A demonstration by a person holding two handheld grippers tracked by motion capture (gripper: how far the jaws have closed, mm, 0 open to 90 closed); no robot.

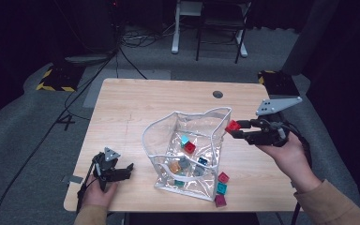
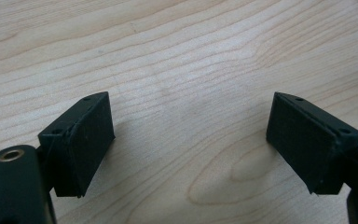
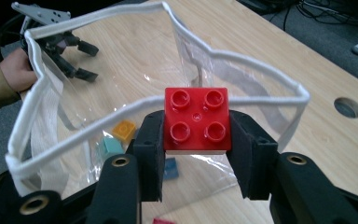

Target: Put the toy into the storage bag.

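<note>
Red plastic brick sitting clamped in right gripper at bag rim | handling: light, rigid, slick-sided; gripping flat sides below studs looking best | left gripper gaping wide, empty, resting over table | bag: floppy clear film, likely shifting if bumped

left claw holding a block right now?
No: in the left gripper view the left claw has its jaws wide apart over the bare table, nothing between them.

Jaws clamp a red brick at the clear bag's rim.
</note>
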